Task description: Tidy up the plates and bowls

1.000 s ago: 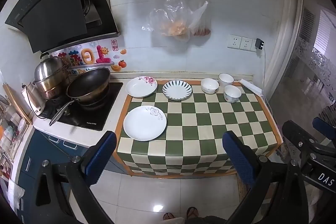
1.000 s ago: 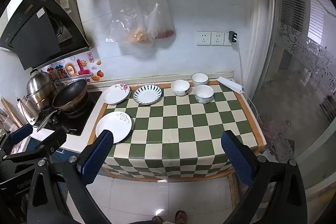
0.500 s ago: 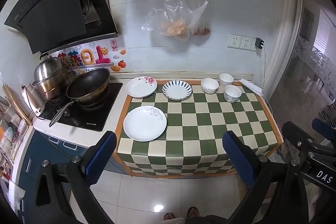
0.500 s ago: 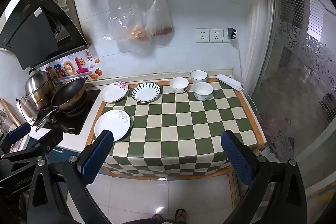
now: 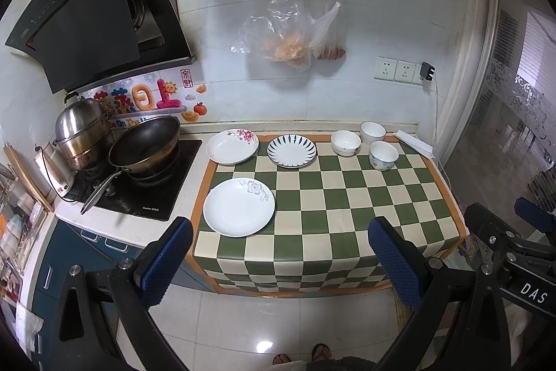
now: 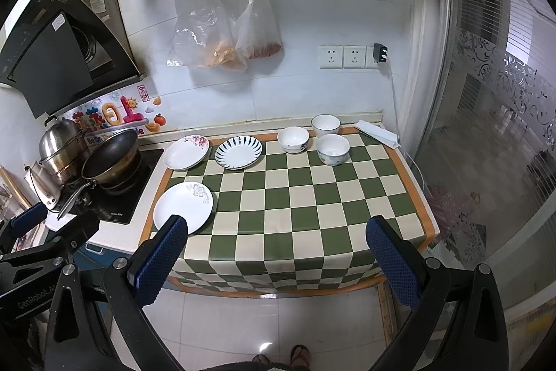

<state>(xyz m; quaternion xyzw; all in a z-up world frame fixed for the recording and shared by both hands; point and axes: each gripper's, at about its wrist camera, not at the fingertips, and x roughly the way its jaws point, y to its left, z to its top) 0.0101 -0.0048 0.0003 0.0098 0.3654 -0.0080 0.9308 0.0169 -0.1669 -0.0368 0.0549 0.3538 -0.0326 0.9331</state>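
Plates (image 5: 238, 206) and bowls (image 5: 345, 143) fully visible; right claw (image 6: 278, 263) overlaps plate.

A wok (image 5: 144, 145) sits on the stove (image 5: 139, 186) beside a steel pot (image 5: 83, 131).

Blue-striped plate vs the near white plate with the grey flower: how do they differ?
The blue-striped plate carries dark radial strokes all round its rim; the grey-flower plate is plain white with one flower at its edge. The striped one looks smaller and sits at the back; the flower one sits nearer, at the cloth's left edge. Both lie flat and empty on the checked cloth.
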